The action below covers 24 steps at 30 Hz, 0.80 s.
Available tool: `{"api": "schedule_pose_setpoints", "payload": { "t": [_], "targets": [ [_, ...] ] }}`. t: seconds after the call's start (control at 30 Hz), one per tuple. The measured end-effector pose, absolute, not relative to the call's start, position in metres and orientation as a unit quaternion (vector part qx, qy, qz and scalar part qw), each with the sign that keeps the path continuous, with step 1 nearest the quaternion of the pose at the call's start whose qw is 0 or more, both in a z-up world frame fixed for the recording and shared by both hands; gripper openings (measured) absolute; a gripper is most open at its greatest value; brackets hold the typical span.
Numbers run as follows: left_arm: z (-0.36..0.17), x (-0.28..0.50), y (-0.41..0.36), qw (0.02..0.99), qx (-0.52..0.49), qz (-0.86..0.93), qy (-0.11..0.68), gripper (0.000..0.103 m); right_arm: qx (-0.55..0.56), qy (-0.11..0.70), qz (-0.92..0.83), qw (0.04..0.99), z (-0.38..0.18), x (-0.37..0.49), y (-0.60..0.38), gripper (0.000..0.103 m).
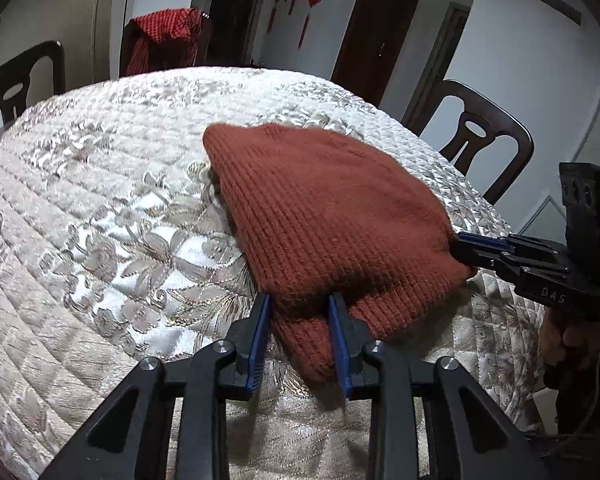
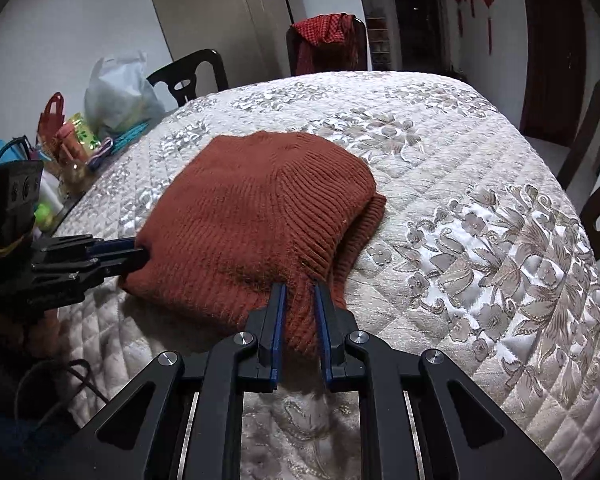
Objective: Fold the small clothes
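At the far left edge of the surface point(image 2: 440, 152), which is covered in a quilted floral cloth, sits a clutter of bottles point(image 2: 70, 140) and a white plastic bag point(image 2: 116, 88). The left claw point(image 1: 300, 300) pinches the near left corner of the rust-red knitted garment point(image 1: 324, 208), a fold of knit bunched between its blue pads. The garment lies folded over in the middle of the surface, its ribbed edge toward the right. The right claw point(image 2: 300, 290) pinches the near right corner, the knit squeezed tight between its pads. Dark wooden chairs point(image 1: 476, 136) stand around the far side, one draped with a red checked cloth point(image 1: 168, 36).
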<state>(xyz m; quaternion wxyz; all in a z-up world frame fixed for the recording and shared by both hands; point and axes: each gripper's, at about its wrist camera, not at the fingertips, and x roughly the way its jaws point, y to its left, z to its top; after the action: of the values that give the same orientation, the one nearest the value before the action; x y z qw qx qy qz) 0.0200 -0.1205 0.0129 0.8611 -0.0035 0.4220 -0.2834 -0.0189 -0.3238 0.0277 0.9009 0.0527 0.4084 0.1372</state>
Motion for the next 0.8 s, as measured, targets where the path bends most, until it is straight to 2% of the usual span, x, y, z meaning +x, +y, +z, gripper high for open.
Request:
{"api": "schedule_pose_setpoints", "payload": {
  "t": [0.53, 0.57, 0.63, 0.67, 0.8],
  "targets": [
    [0.039, 0.017, -0.110, 0.882, -0.003, -0.250, 0.400, 0.034, 0.091, 0.382, 0.128, 0.911, 0.053, -0.023, -0.325, 0.021],
    [0.041, 0.018, -0.111, 0.883, -0.003, -0.247, 0.399, 0.034, 0.094, 0.384, 0.127, 0.910, 0.052, -0.022, -0.325, 0.023],
    [0.043, 0.020, -0.109, 0.884, -0.007, -0.244, 0.398, 0.037, 0.098, 0.385, 0.127, 0.909, 0.051, -0.019, -0.324, 0.035],
    [0.044, 0.022, -0.109, 0.885, -0.007, -0.243, 0.398, 0.038, 0.101, 0.384, 0.128, 0.909, 0.051, -0.019, -0.324, 0.044],
    [0.046, 0.027, -0.111, 0.886, -0.010, -0.240, 0.397, 0.040, 0.114, 0.383, 0.126, 0.908, 0.050, -0.014, -0.327, 0.046]
  ]
}}
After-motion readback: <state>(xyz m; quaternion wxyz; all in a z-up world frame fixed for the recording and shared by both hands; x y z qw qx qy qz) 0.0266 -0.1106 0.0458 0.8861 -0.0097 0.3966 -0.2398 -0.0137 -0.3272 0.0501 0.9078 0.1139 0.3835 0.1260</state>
